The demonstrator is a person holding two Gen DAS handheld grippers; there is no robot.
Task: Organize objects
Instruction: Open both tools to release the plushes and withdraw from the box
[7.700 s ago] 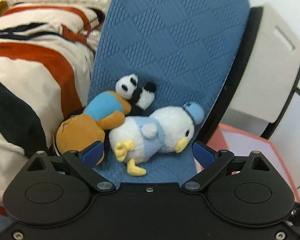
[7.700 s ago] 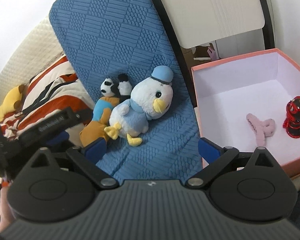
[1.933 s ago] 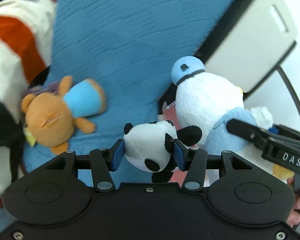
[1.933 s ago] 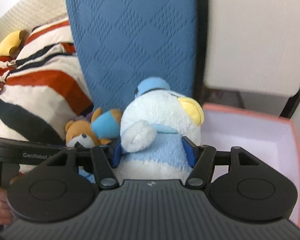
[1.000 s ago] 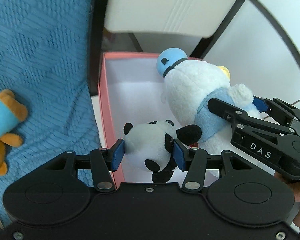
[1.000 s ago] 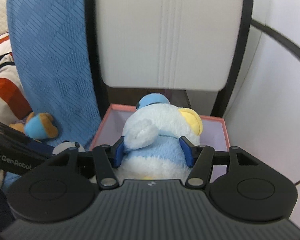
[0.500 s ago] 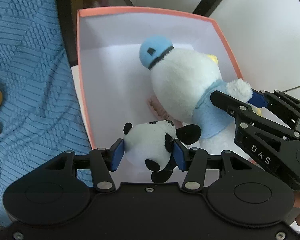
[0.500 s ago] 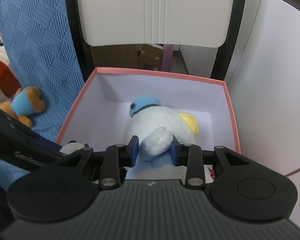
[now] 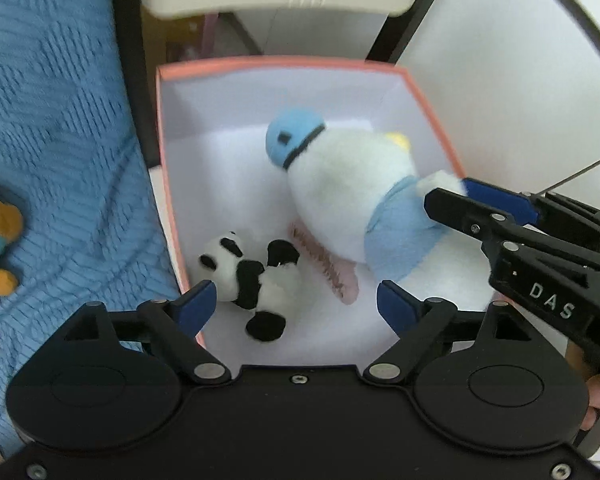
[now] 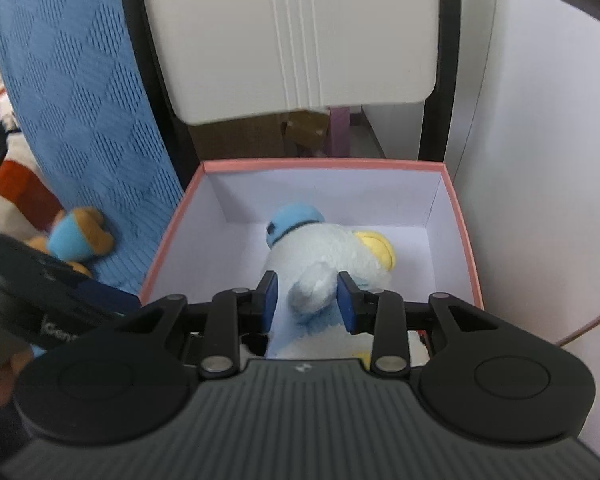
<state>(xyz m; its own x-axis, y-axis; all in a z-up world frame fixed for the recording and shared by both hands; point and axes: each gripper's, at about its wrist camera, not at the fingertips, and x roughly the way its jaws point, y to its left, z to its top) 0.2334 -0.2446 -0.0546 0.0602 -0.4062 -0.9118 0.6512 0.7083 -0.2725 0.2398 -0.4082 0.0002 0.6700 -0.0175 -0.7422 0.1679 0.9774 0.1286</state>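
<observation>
My left gripper (image 9: 296,300) gapes over the panda (image 9: 249,276) lying in the pink box (image 9: 168,184); right gripper (image 10: 307,300) pinches the duck plush (image 10: 332,256) by its wing (soft, light, squashy; body grip safer).

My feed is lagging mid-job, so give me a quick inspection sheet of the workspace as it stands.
Surface: blue quilted cover.
Job's things: pink-rimmed white box holds white duck plush with blue cap, small black-and-white panda plush, pink ribbed strip; orange bear plush in blue outside on cover.
Clutter: striped blanket.
Grippers: left gripper open above panda; right gripper shut on duck's wing.
Cables: nothing seen.
Surroundings: white chair back, white wall.
</observation>
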